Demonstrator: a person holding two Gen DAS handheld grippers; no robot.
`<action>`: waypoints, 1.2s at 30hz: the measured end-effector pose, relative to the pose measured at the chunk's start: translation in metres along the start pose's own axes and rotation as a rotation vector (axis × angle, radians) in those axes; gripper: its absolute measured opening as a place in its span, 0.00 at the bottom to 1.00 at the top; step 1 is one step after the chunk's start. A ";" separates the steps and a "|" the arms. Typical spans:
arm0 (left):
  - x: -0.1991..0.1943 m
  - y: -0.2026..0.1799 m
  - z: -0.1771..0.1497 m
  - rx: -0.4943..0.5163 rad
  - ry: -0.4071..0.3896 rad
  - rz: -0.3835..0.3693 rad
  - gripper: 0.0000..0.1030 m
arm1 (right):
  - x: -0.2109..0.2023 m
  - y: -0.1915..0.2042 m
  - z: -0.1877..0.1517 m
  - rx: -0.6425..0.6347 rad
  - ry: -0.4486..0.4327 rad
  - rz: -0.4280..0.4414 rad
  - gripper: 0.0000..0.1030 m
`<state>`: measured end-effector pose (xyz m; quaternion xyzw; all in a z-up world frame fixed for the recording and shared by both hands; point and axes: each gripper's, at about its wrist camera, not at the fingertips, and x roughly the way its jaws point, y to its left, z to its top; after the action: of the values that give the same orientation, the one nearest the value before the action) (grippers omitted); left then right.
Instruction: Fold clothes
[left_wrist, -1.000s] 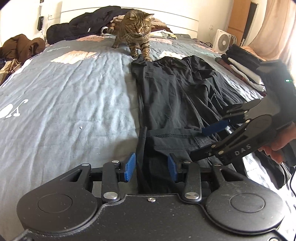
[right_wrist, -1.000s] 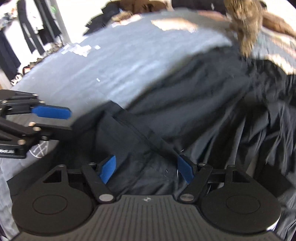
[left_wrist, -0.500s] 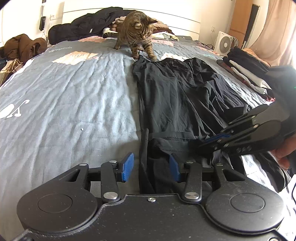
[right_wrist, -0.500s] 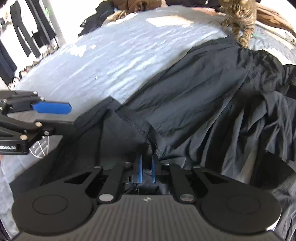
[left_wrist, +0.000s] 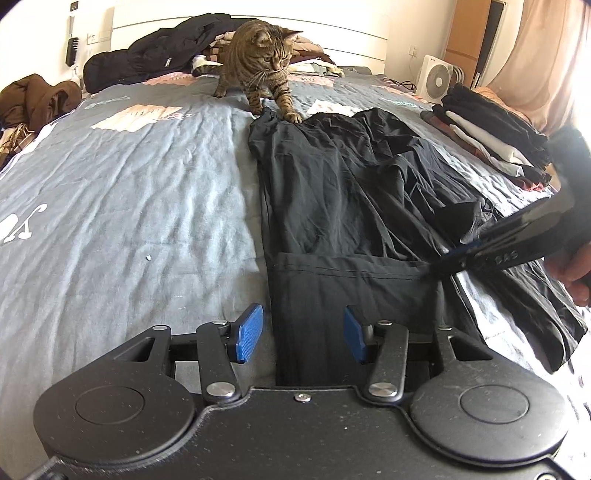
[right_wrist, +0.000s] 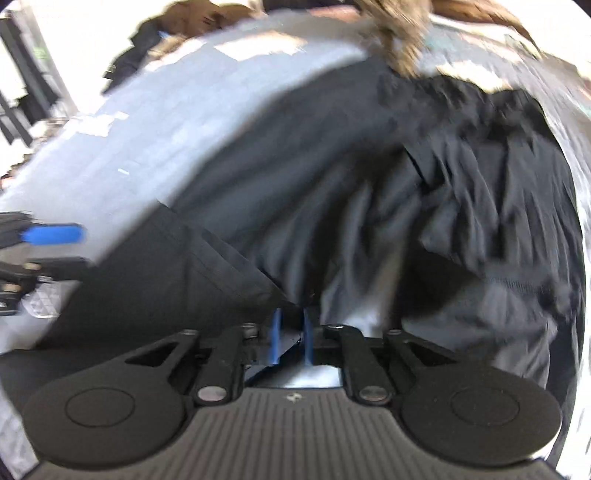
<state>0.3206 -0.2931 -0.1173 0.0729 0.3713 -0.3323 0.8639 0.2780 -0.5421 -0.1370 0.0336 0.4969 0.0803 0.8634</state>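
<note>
On the grey quilted bed (left_wrist: 122, 206), just in front of the tabby cat (left_wrist: 264, 64), lay the black crumpled garment (left_wrist: 332, 192). Right tool (right_wrist: 291, 332) had clamped its hem a second ago and dragged it flat, jaws easing now; left tool (left_wrist: 301, 332) kept opening, gripping nothing.

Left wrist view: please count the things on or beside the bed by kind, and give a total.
Cat: 1
Black garment spread out: 1
Stack of folded clothes: 1
Fan: 1
Hand-held gripper: 2, left and right
Total: 6
</note>
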 end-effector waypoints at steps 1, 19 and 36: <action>-0.001 0.001 0.000 -0.003 -0.001 -0.002 0.49 | -0.001 -0.001 -0.002 0.015 -0.003 0.005 0.27; 0.042 -0.031 -0.020 0.019 0.210 -0.309 0.50 | -0.049 0.107 -0.129 0.067 0.002 0.453 0.58; -0.003 0.026 -0.010 -0.225 0.136 -0.396 0.55 | -0.071 0.092 -0.159 0.002 0.063 0.428 0.59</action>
<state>0.3290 -0.2678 -0.1255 -0.0760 0.4705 -0.4461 0.7575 0.0959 -0.4671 -0.1444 0.1365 0.5051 0.2623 0.8108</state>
